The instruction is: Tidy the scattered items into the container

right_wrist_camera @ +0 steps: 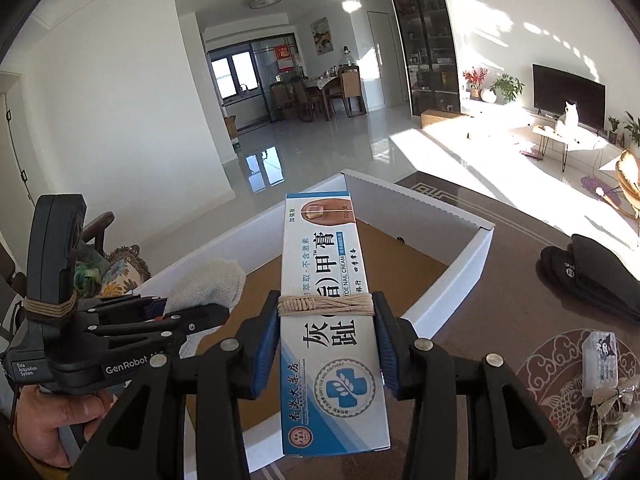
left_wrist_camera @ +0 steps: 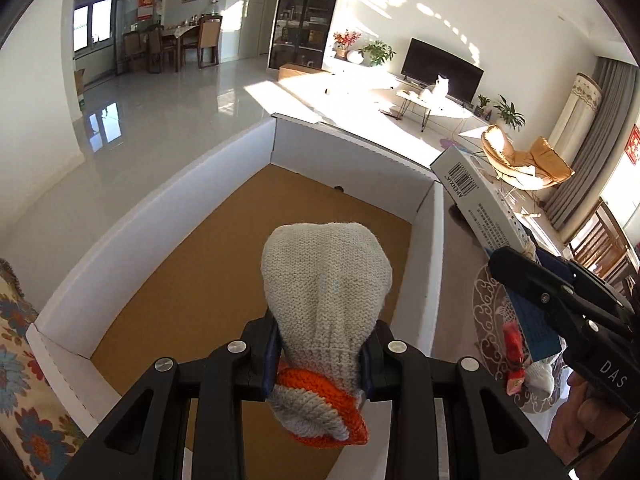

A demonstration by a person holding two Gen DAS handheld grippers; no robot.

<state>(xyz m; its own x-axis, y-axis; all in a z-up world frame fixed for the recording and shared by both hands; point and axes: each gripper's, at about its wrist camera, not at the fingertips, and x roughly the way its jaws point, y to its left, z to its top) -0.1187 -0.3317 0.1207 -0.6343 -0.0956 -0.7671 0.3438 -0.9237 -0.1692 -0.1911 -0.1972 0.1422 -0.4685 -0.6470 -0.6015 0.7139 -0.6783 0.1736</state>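
Bright living room here: glossy pale floor, sun pouring in at two o'clock, a dark television (right_wrist_camera: 570,94) on the far wall and a dining set back at eleven. The bench (right_wrist_camera: 500,296) is brown with a pale carp-and-cloud pattern, and on it sits the white box (left_wrist_camera: 160,216) with its cardboard-brown floor, open at the top. Black slippers (right_wrist_camera: 592,272) lie at three o'clock, a small clear case (right_wrist_camera: 600,360) at four. The left gripper (left_wrist_camera: 320,354) hangs over the box, jaws pinching the grey knitted sock (left_wrist_camera: 326,288) just above its orange cuff. The right gripper (right_wrist_camera: 326,344) sits at the box's near rim, clamped across the nail cream carton (right_wrist_camera: 328,320), which juts forward over the box towards twelve.
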